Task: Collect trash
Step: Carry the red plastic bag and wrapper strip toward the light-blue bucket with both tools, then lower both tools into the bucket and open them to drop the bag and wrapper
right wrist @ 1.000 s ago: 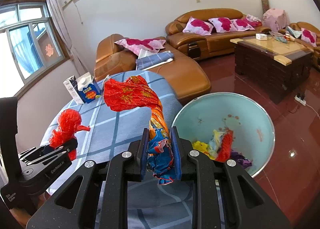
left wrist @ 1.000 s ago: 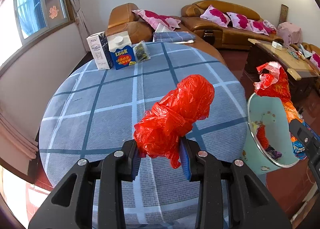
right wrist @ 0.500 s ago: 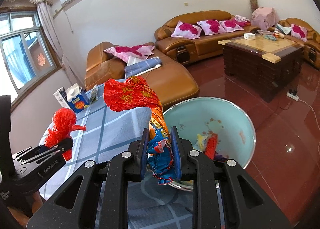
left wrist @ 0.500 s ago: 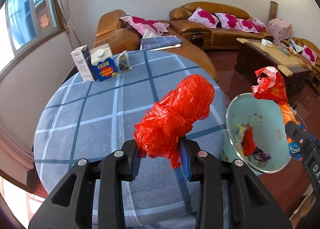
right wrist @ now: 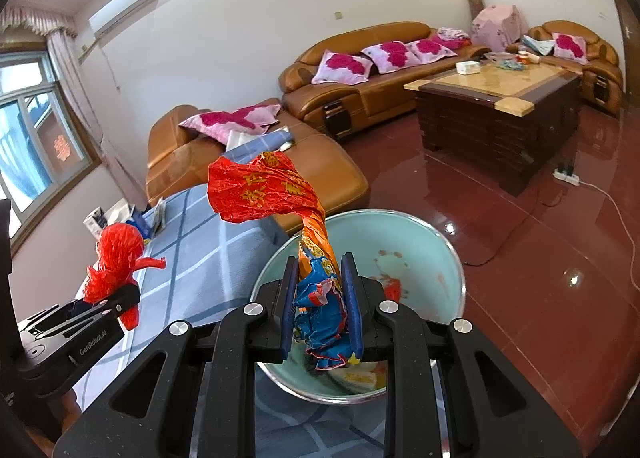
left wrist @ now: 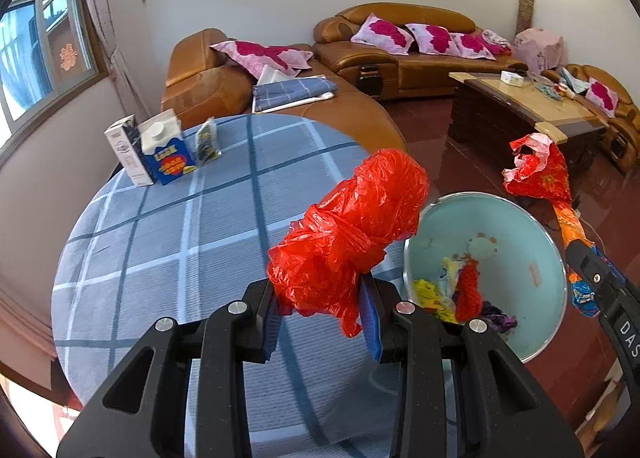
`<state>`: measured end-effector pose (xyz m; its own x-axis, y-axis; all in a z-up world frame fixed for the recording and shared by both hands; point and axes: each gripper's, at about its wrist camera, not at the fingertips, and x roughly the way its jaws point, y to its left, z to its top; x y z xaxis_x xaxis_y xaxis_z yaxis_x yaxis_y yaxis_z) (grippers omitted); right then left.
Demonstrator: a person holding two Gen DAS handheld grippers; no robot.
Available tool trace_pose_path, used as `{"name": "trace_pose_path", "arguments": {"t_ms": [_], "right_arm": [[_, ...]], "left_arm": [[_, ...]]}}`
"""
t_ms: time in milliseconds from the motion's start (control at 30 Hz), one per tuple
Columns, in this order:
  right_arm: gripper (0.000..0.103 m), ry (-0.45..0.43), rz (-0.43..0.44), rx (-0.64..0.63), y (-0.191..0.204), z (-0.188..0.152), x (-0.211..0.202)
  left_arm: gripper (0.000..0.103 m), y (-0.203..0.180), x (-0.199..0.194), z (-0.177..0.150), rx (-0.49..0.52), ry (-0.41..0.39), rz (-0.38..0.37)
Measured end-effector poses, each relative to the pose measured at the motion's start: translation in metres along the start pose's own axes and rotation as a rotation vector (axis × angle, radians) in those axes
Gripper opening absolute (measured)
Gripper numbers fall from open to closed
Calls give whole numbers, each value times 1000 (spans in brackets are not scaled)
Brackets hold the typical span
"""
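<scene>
Both hand-held grippers pinch trash: left point(left wrist: 324, 324) a crumpled red plastic bag point(left wrist: 352, 234), right point(right wrist: 320, 310) a red-and-blue foil wrapper point(right wrist: 280, 194). Released early, the bag could miss the pale-green round bin point(left wrist: 532, 242) at three o'clock and land on the bench point(left wrist: 160, 250).

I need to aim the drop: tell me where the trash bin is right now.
The pale green trash bin sits on the floor off the table's right edge, lower right in the left wrist view, directly beyond the right gripper.
</scene>
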<state>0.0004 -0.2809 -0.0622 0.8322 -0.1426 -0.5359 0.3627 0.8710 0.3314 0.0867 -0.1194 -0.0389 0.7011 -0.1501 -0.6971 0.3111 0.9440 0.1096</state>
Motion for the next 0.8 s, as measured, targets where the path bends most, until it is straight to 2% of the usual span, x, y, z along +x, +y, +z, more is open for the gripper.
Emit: {"name": "trace_pose_path", "arguments": {"t_ms": [367, 800], "right_arm": [[22, -12, -46, 47, -22, 6, 2], [22, 11, -111, 97, -49, 4, 17]], "left_arm": [[33, -30, 5, 8, 38, -4, -37], [33, -62, 29, 13, 63, 44, -75]]}}
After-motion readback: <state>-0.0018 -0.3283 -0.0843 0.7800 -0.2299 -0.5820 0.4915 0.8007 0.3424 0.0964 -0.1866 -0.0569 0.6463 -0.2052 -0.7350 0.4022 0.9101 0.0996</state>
